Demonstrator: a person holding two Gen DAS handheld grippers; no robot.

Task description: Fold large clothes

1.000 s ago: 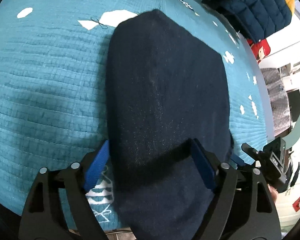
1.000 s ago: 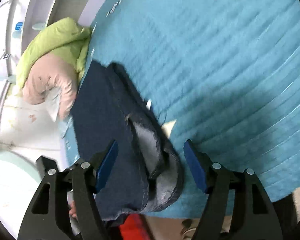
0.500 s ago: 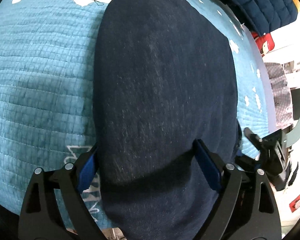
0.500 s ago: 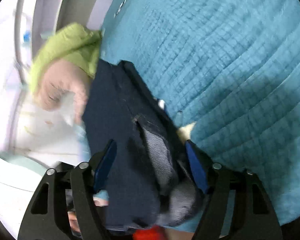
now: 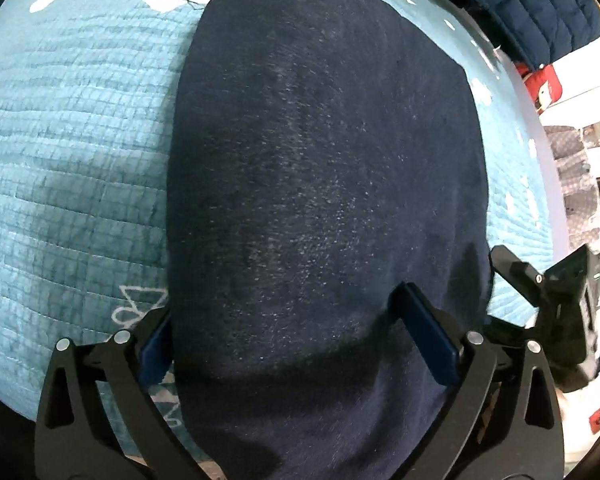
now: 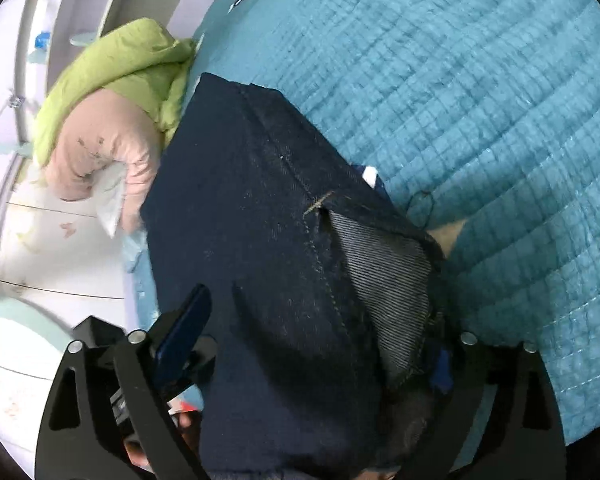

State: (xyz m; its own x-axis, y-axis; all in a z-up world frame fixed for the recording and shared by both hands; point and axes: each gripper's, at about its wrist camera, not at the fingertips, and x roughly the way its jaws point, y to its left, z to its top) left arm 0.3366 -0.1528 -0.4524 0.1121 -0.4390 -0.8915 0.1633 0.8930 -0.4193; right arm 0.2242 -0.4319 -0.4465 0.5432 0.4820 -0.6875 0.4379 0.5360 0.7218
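Dark navy jeans (image 5: 324, 200) are lying folded in a long slab on the teal quilted bedspread (image 5: 72, 168), running away from both cameras. The left gripper (image 5: 296, 344) has its blue pads spread wide with the near end of the denim sitting between them, not pinched. Same deal with the right gripper (image 6: 312, 344): fingers wide apart, straddling the fabric where the paler inside of the denim (image 6: 384, 276) shows. Its right pad is mostly hidden, so contact is hard to call. A green and pink duvet (image 6: 112, 100) is bunched by the bed's edge.
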